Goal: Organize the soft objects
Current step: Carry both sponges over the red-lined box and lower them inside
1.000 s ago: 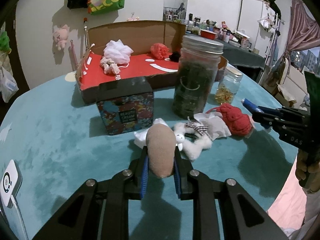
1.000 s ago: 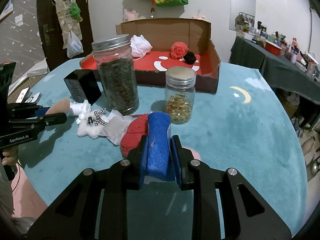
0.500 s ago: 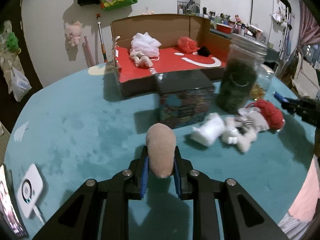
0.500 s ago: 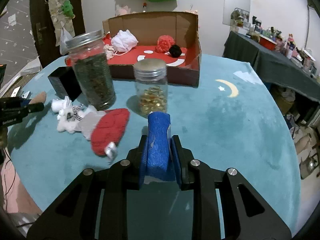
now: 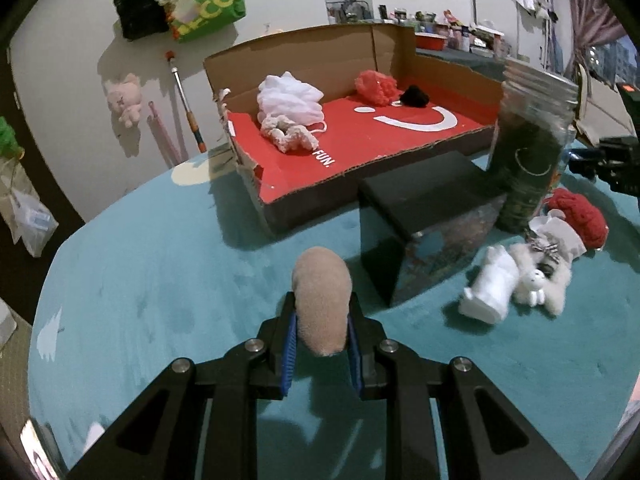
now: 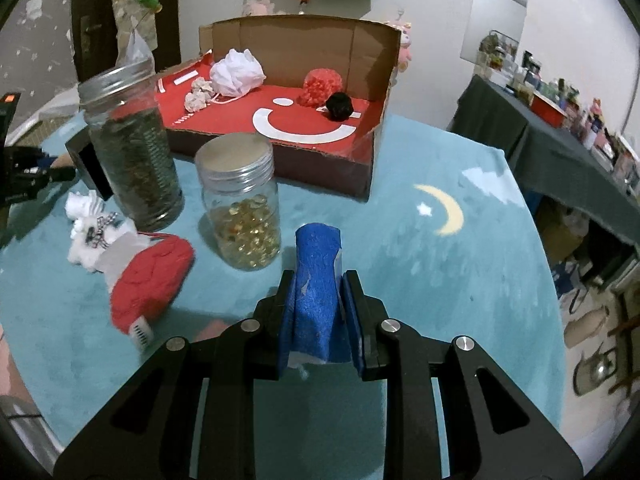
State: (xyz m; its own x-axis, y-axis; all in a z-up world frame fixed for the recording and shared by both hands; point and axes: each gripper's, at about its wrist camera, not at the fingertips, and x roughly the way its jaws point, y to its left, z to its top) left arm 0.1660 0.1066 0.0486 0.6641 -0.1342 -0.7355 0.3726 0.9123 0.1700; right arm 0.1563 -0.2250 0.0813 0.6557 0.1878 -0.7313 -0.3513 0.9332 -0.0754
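Left wrist view is showing the left tool (image 5: 321, 330) clenching a tan plush lump (image 5: 322, 304) at lower centre of the frame, the lump bulging up between the blue pads. Right wrist view is showing the right tool (image 6: 319, 320) gripping a folded blue felt piece (image 6: 318, 280) in the same lower-centre spot, the piece standing up out of the jaws. Both pieces are hanging above the teal tabletop (image 5: 160, 260), well short of the cardboard box (image 5: 352, 140), which is sitting in the upper middle of each frame and already holding a white mesh puff (image 5: 290, 98), a red puff (image 5: 376, 86) and a small black pompom (image 5: 415, 97). To do this carry well, I judge each tool should be keeping its squeeze firm, clearing the box's low front wall, and steering round the dark jar (image 6: 132, 148) and the small jar (image 6: 240, 208), which are standing between the right tool and the box. A red knit toy (image 6: 150, 280) and a white plush (image 5: 528, 280) are lying on the tabletop, waiting their turn.
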